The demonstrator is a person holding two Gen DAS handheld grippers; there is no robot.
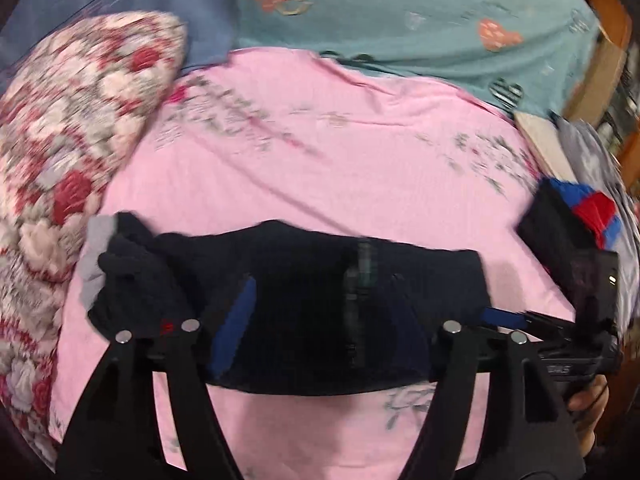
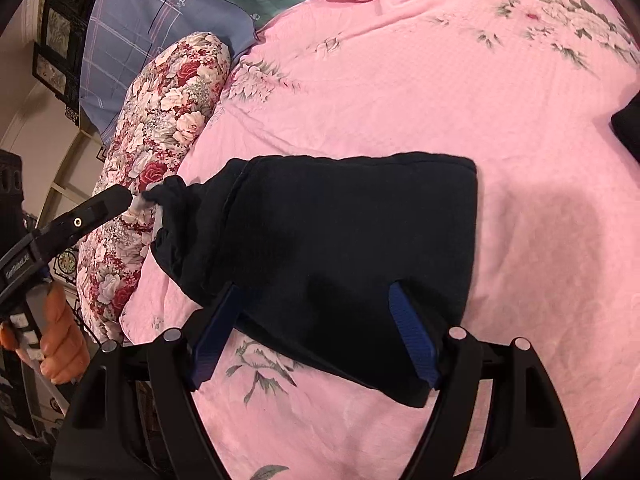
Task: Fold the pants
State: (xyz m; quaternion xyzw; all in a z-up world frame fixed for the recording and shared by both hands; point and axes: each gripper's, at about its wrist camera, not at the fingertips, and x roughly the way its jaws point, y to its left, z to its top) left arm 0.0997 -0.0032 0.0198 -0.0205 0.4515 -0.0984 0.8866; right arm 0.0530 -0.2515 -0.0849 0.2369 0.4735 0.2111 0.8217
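Both grippers (image 2: pixel 316 336) over folded pants (image 2: pixel 340 232)

A bed fills both views, spread with a pink floral sheet (image 2: pixel 400 92) that lies slightly wrinkled. Along its left edge rests a bolster-like pillow (image 2: pixel 160 152) in red and white roses. Beyond it lies a blue checked pillow (image 2: pixel 132 36), and beside that a teal cover (image 1: pixel 400 12) printed with hearts. Past the bed's left side stands a cream panelled wall (image 2: pixel 36 128) with dark framed pictures (image 2: pixel 56 40). Brown wooden furniture (image 1: pixel 616 40) shows at the far right edge, blurred.
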